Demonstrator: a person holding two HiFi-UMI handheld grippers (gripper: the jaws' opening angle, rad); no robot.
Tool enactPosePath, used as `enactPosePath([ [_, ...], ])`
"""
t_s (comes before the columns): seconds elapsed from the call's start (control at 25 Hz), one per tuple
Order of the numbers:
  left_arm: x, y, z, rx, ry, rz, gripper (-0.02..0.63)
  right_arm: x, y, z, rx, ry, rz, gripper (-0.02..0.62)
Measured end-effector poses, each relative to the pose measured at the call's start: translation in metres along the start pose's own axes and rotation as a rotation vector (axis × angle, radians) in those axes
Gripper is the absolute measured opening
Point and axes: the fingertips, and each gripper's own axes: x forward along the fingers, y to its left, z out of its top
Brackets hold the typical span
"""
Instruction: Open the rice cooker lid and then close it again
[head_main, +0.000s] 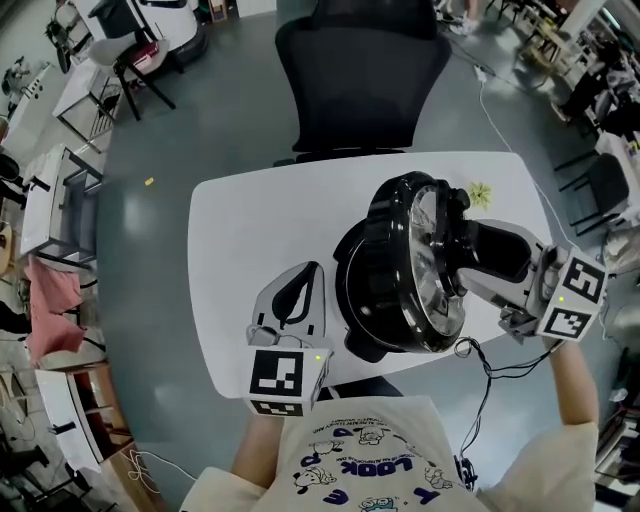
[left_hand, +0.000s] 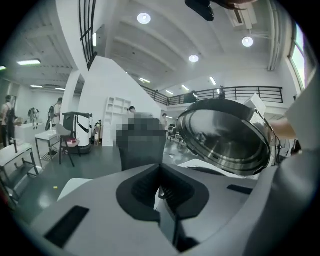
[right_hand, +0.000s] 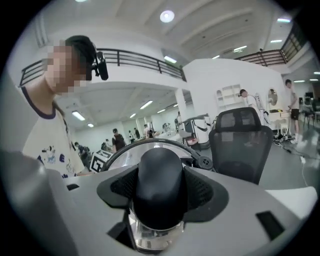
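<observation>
**A:** What has the right gripper (right_hand: 160, 192) got?

**B:** Its jaws are spread wide and pinch the rounded black handle (right_hand: 159, 167) of the lid, with a pad pressed against each side.

**A:** And the lid itself?

**B:** The black lid (left_hand: 225, 137), with its shiny metal inner plate, is raised and nearly upright. It stands over the round black rice cooker (head_main: 385, 290), which sits on the white table (head_main: 250, 220).

**A:** The left gripper (left_hand: 160, 187)?

**B:** Its jaws are pressed together with nothing between them. It is just beside the cooker, on the cooker's left, near the table's near edge.
</observation>
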Motion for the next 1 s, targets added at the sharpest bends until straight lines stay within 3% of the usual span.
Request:
enactPosePath([
  [0.2,-0.009,-0.02,0.03,-0.098,-0.081,-0.118,0.014,-0.026,-0.002,0.02,0.106,-0.177,-0.037,0.296],
  [0.32,-0.023,-0.044,0.062,-0.247,-0.164,-0.292,0.015,-0.039,-0.003,0.027,0.164,-0.288,-0.061,0.296],
  [0.48,-0.051,-0.093,0.112,-0.5,-0.255,-0.617,0.205,-0.055,-0.001,0.033,0.23,-0.436,-0.08,0.296],
  [0.56,-0.066,-0.118,0.134,-0.567,-0.277,-0.756,0.272,-0.062,0.001,0.037,0.248,-0.504,-0.087,0.296],
  [0.64,-0.077,-0.142,0.148,-0.557,-0.28,-0.836,0.272,-0.071,0.005,0.041,0.258,-0.558,-0.092,0.296],
  [0.72,-0.084,-0.165,0.155,-0.484,-0.282,-0.863,0.271,-0.08,0.011,0.045,0.255,-0.598,-0.091,0.296],
  [0.8,-0.087,-0.183,0.161,-0.402,-0.313,-0.86,0.232,-0.089,0.019,0.05,0.228,-0.624,-0.096,0.296],
  [0.88,-0.093,-0.196,0.168,-0.362,-0.35,-0.86,0.14,-0.1,0.028,0.055,0.183,-0.644,-0.11,0.296],
  [1.0,-0.109,-0.216,0.177,-0.36,-0.383,-0.908,0.126,-0.123,0.043,0.063,0.125,-0.689,-0.125,0.296],
])
